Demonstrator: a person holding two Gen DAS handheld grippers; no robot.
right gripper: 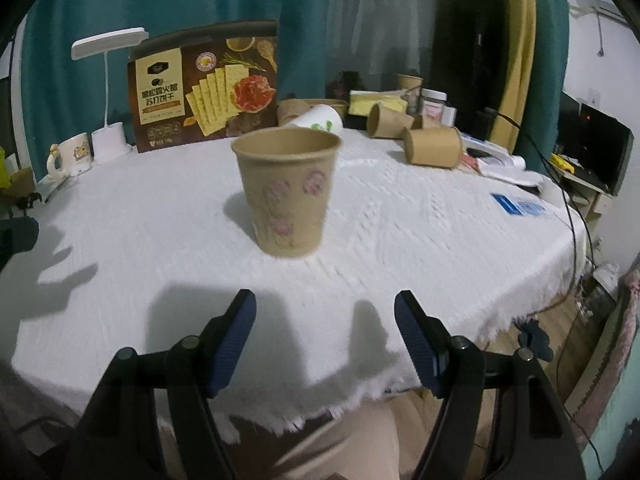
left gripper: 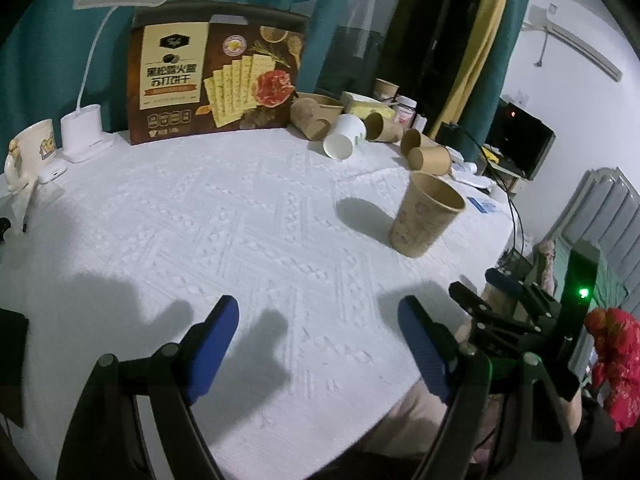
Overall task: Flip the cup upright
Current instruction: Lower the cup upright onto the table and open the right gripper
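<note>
A brown paper cup [right gripper: 287, 190] with pink flower prints stands upright, mouth up, on the white tablecloth [right gripper: 400, 240]. It also shows in the left wrist view [left gripper: 426, 216] at the right. My right gripper [right gripper: 325, 312] is open and empty, a little in front of the cup and not touching it. My left gripper [left gripper: 318, 320] is open and empty over bare cloth, left of the cup. The right gripper [left gripper: 500, 292] shows at the right edge of the left wrist view.
At the back lie several tipped brown cups [right gripper: 432, 146] and a white cup [right gripper: 318, 118]. A cracker box [right gripper: 206, 88], a white desk lamp [right gripper: 108, 92] and a mug [right gripper: 72, 154] stand at the back left. Blue cards [right gripper: 518, 204] lie near the right edge.
</note>
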